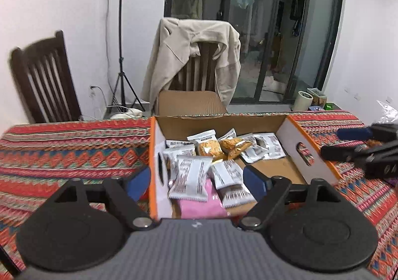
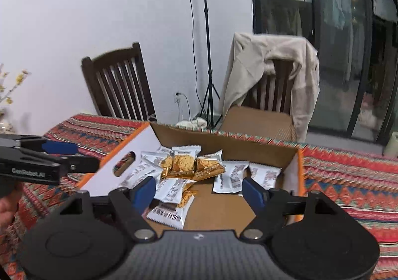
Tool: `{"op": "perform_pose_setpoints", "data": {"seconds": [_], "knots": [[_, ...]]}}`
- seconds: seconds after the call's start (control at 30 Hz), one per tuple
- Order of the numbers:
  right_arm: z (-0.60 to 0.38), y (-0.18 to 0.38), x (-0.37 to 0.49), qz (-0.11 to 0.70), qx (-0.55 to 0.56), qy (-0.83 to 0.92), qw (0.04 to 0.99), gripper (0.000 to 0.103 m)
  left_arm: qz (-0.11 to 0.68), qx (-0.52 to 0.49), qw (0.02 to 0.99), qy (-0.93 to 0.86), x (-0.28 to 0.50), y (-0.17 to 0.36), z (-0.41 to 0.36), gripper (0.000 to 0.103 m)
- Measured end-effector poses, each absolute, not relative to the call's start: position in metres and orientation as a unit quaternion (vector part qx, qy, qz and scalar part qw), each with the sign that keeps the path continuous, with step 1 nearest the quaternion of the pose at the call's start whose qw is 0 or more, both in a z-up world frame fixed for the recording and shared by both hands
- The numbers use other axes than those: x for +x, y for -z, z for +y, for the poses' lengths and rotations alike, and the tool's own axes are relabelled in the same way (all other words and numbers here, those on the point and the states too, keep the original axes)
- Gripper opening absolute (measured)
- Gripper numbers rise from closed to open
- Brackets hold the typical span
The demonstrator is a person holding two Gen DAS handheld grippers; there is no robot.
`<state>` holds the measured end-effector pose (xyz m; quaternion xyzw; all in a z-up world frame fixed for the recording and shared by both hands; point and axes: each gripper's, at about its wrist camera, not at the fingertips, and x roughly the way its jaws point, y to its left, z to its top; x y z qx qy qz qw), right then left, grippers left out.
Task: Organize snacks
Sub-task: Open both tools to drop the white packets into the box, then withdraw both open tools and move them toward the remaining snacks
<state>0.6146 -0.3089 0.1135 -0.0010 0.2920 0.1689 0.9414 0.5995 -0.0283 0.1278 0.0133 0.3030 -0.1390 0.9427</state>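
An open cardboard box (image 1: 219, 123) with white and orange sides stands on the patterned tablecloth. Inside lie several white snack packets (image 1: 191, 178), a few clear orange ones (image 1: 209, 149) and a pink one (image 1: 201, 205). My left gripper (image 1: 196, 183) hovers open over the box's near left corner with nothing between its blue pads. My right gripper (image 1: 330, 142) shows outside the box's right wall. In the right wrist view the right gripper (image 2: 199, 193) is open and empty above the box (image 2: 146, 145) and its packets (image 2: 184, 163). The left gripper (image 2: 87, 155) is beside the left wall.
Behind the table stand a dark wooden chair (image 1: 42, 81) and a second chair draped with a beige jacket (image 1: 196, 56), with a flat cardboard piece on its seat. A light-stand tripod (image 1: 122, 76) is by the wall. A white cup (image 1: 302, 100) and crinkled plastic (image 1: 386, 111) are at the far right.
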Motion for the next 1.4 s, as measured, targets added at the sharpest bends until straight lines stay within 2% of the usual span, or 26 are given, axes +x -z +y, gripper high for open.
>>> {"op": "perform_pose_setpoints", "data": {"seconds": [0.07, 0.13, 0.23, 0.3, 0.5, 0.73, 0.87, 1.07, 1.2, 1.4], "knots": [[-0.318, -0.130, 0.588, 0.277, -0.003, -0.169, 0.946, 0.077, 0.289, 0.011, 0.947, 0.139, 0.564, -0.140, -0.023, 0.088], [-0.328, -0.144, 0.560, 0.260, -0.002, -0.172, 0.950, 0.079, 0.273, 0.011, 0.952, 0.141, 0.527, -0.151, -0.020, 0.097], [-0.342, -0.161, 0.509, 0.235, -0.002, -0.180, 0.955, 0.086, 0.245, 0.020, 0.959, 0.143, 0.471, -0.159, -0.019, 0.100], [-0.350, -0.166, 0.476, 0.222, -0.006, -0.182, 0.958, 0.087, 0.228, 0.026, 0.963, 0.142, 0.431, -0.160, -0.019, 0.103], [-0.362, -0.161, 0.372, 0.187, -0.036, -0.176, 0.966, 0.094, 0.196, 0.031, 0.972, 0.128, 0.334, -0.143, -0.018, 0.103], [-0.363, -0.121, 0.279, 0.177, -0.045, -0.156, 0.971, 0.100, 0.212, -0.027, 0.971, 0.111, 0.263, -0.109, -0.010, 0.103], [-0.361, -0.080, 0.241, 0.184, -0.029, -0.118, 0.975, 0.103, 0.255, -0.035, 0.961, 0.098, 0.249, -0.078, -0.017, 0.103], [-0.364, -0.017, 0.223, 0.256, 0.027, -0.095, 0.962, 0.103, 0.305, -0.015, 0.948, 0.095, 0.254, -0.045, -0.027, 0.103], [-0.365, -0.007, 0.220, 0.268, 0.016, -0.088, 0.959, 0.103, 0.306, -0.026, 0.947, 0.096, 0.265, -0.046, -0.027, 0.103], [-0.373, -0.030, 0.223, 0.265, -0.010, -0.091, 0.960, 0.102, 0.319, -0.035, 0.940, 0.116, 0.295, -0.043, -0.038, 0.103]]}}
